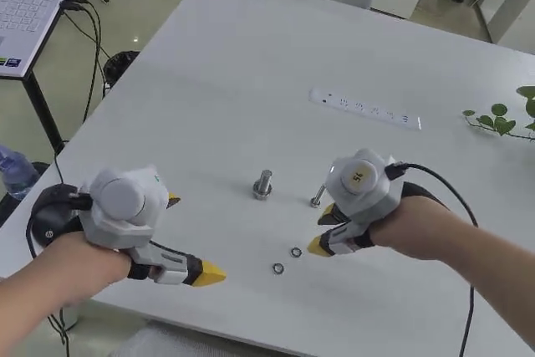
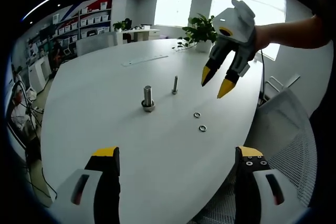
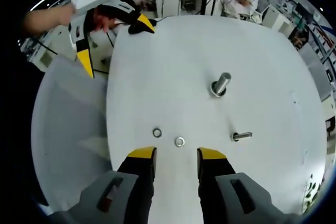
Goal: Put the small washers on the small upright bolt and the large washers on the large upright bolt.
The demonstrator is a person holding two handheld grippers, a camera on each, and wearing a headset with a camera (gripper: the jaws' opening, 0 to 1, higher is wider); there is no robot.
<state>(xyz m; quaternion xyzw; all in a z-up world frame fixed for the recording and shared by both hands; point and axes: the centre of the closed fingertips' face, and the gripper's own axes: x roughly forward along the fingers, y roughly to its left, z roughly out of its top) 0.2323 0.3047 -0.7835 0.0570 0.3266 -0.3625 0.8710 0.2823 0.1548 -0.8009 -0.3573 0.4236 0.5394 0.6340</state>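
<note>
White table (image 1: 251, 81) under everything, and both claws are over its near edge. Up first, the left gripper (image 1: 191, 237): jaws spread wide, yellow tips far apart, nothing between them and nothing touched. It hangs by the near-left corner, well apart from the hardware.

Over to the right gripper (image 1: 322, 230): jaws parted too, but far narrower than the left's, and just as empty. Its tips point down at the table; whether they graze the surface I cannot tell.

Now the hardware. The large bolt (image 1: 262, 185) stands upright mid-table, on its own. The small bolt (image 1: 318, 198) stands just to its right, close by the right gripper's farther jaw yet apart from it.

And the smallest: two washers (image 1: 296, 252) lie flat on the table, side by side, on neither bolt. In the right gripper view the nearer washer (image 3: 179, 141) sits just ahead of the gap between the tips, bare table showing between metal and yellow. The other washer (image 3: 157, 132) lies just beside it, toward the left jaw.
</note>
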